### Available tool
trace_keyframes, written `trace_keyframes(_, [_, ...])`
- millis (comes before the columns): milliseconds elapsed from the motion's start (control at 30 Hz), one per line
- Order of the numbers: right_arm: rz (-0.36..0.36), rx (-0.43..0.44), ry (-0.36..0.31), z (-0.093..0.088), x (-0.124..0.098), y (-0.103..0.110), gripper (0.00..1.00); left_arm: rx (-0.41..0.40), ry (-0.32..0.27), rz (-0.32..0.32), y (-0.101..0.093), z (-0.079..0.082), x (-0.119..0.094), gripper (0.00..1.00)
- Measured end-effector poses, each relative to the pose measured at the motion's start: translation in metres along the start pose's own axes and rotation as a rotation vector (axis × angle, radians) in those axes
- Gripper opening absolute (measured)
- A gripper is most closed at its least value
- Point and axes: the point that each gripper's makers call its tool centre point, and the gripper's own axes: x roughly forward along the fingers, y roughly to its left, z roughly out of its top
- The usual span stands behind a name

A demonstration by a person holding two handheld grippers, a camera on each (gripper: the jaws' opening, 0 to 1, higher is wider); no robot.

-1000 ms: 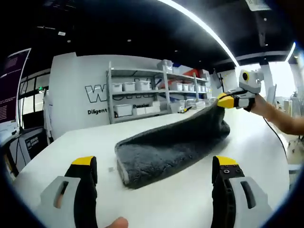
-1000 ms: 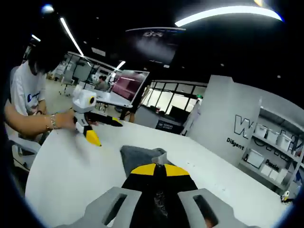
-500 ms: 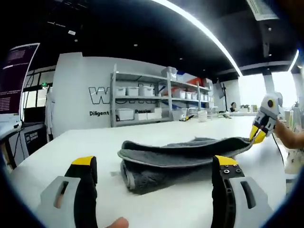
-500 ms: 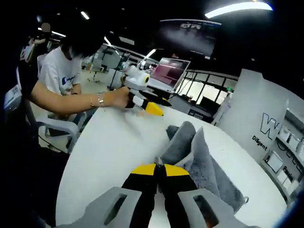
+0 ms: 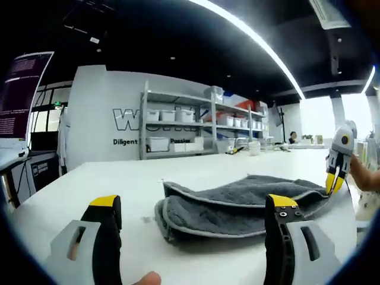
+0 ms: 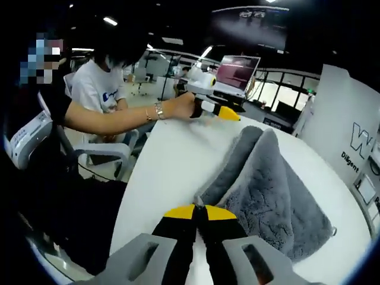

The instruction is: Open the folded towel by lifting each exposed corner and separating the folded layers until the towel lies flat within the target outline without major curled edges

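Grey towel (image 6: 279, 190) corner pinched by right tongs (image 6: 200, 209); left tongs (image 5: 193, 208) spread wide over bare white table (image 5: 89, 184).

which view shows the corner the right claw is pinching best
The right gripper view: its claw is shut on the grey towel, with the pinched corner right at the yellow tips. The left gripper view shows that claw small at the towel's far edge, the pinch too small to judge.
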Motion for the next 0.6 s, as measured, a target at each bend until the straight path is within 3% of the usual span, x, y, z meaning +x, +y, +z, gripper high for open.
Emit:
trace_keyframes(267, [0.036,0.019,-0.009,-0.004,0.001,0.006,0.04,0.000,0.003,0.001,0.002,0.000,0.001,0.99])
trace_keyframes(333, [0.040,0.019,-0.105,0.013,-0.004,0.007,0.12,-0.002,0.005,0.000,0.005,0.000,0.003,0.99])
trace_keyframes(367, [0.025,0.032,-0.156,0.023,-0.008,0.004,0.21,-0.002,0.005,0.000,0.004,0.000,0.003,0.99])
trace_keyframes(433, [0.013,0.059,-0.211,0.034,-0.017,0.000,0.30,-0.001,0.004,0.001,0.004,0.000,0.002,0.99])
trace_keyframes(600, [-0.122,0.096,-0.288,0.049,-0.039,-0.039,0.29,0.002,0.007,0.002,0.002,-0.001,0.002,0.99])
